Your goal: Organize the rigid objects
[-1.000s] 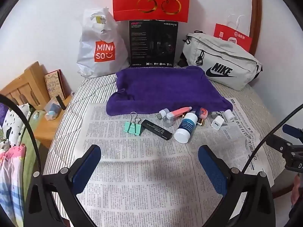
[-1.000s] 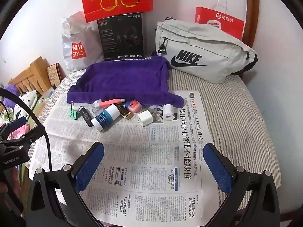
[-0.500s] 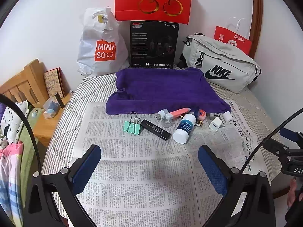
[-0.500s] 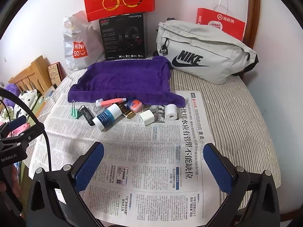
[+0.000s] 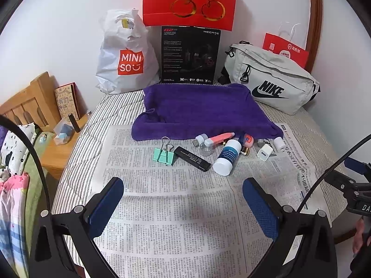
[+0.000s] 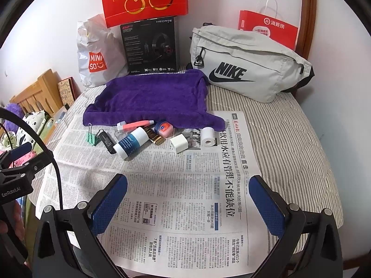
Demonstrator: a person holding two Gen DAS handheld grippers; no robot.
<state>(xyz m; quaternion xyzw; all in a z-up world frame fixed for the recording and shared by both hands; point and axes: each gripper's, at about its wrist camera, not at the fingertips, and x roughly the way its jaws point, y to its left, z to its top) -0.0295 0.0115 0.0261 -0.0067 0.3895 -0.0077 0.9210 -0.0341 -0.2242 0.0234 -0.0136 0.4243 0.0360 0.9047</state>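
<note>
Small rigid objects lie in a row on a newspaper (image 5: 176,208), at the front edge of a purple towel (image 5: 201,111): a green binder clip (image 5: 164,155), a black stick (image 5: 192,158), a white-and-blue bottle (image 5: 227,157), a pink tube (image 5: 219,139), a red-lidded tin (image 5: 247,139), a white charger cube (image 5: 264,152) and a small white roll (image 5: 279,144). My left gripper (image 5: 183,199) is open and empty, short of the row. My right gripper (image 6: 187,197) is open and empty too, nearer the charger cube (image 6: 179,143) and the roll (image 6: 208,135).
At the back stand a Miniso bag (image 5: 125,60), a black headset box (image 5: 190,58), a red cherry bag (image 5: 189,0) and a grey Nike bag (image 5: 271,81). A wooden nightstand (image 5: 58,148) is at the left. The striped mattress edge (image 6: 320,169) is at the right.
Both views have drifted slightly, so both grippers have shifted a little. Both stay open and empty, and no object has moved.
</note>
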